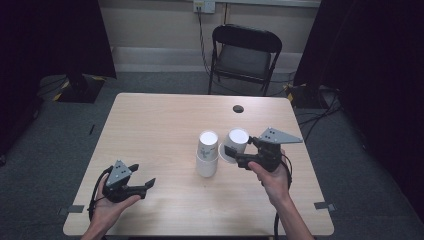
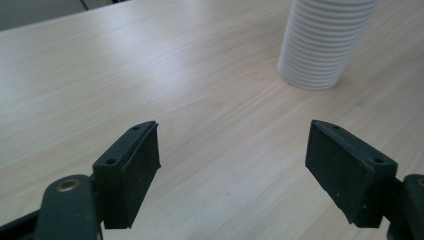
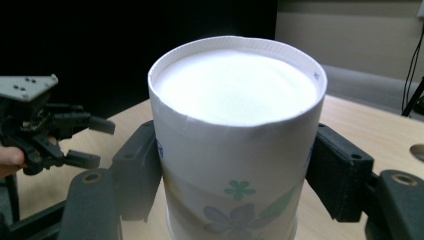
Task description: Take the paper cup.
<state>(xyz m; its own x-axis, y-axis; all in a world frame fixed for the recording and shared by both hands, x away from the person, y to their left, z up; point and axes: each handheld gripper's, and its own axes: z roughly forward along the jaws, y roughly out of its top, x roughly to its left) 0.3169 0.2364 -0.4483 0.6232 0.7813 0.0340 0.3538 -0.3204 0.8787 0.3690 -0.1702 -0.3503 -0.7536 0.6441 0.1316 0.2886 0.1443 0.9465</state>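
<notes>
Pale wood-grain table (image 1: 150, 130) stands on grey carpet, with a black folding chair (image 1: 243, 55) at its far side and dark curtains to left and right. Right of the table's middle, a white paper cup with a blue and green flower print (image 3: 235, 145) is held upside down and tilted, just beside a stack of white ribbed paper cups (image 1: 207, 154) that stands upside down on the table. Such a cup is probably very light and thin-walled, easy to crush, so a gentle squeeze across the side wall, away from the soft rim, looks safest. The right gripper (image 1: 239, 154) has its jaws against the cup's two opposite sides and pinches it clear of the table. The left gripper (image 1: 142, 182) hovers over the near left of the table, jaws spread wide with nothing between them.
</notes>
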